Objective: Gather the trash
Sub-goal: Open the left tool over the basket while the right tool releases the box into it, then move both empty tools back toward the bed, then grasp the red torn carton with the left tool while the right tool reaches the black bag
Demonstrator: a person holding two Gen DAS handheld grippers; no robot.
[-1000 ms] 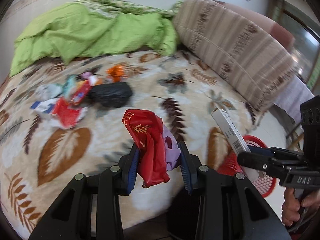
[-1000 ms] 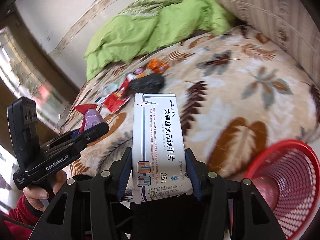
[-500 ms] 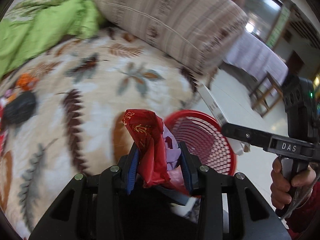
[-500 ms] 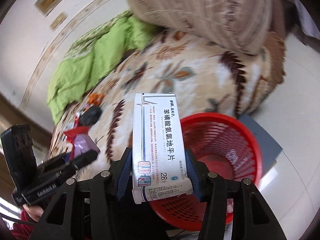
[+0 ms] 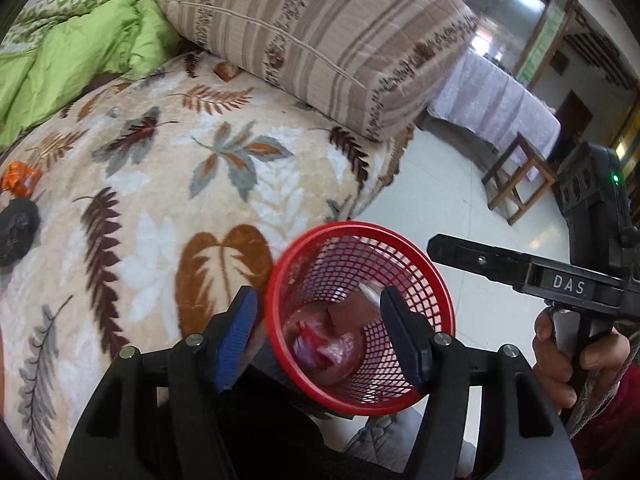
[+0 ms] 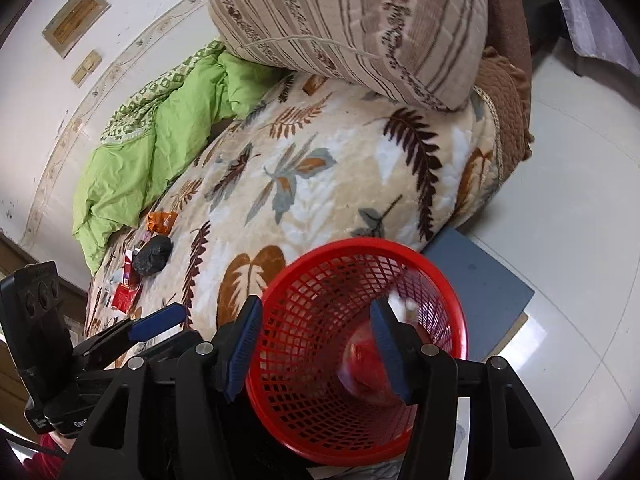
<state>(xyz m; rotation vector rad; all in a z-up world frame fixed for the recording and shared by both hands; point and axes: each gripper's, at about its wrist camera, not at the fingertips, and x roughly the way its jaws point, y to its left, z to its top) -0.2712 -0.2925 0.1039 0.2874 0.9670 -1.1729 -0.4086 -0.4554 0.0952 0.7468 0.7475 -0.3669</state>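
A red mesh basket (image 5: 438,292) stands on the floor beside the bed; it also shows in the right wrist view (image 6: 456,304). My left gripper (image 5: 320,336) is open and empty above it. The red and purple wrappers (image 5: 324,350) lie at the basket's bottom. My right gripper (image 6: 316,344) is open and empty over the basket, with blurred red trash (image 6: 366,364) inside. More trash stays on the bed: a black bag (image 6: 153,255), an orange wrapper (image 6: 161,221) and red packets (image 6: 126,294).
A leaf-patterned blanket (image 5: 160,184) covers the bed. A striped cushion (image 5: 320,36) and a green quilt (image 6: 160,152) lie at its far side. A grey mat (image 6: 480,292) lies under the basket. A wooden stool (image 5: 520,176) stands on the tiled floor.
Both grippers opened over the basket. The red and purple wrappers dropped from the left gripper and the white medicine box dropped from the right gripper.
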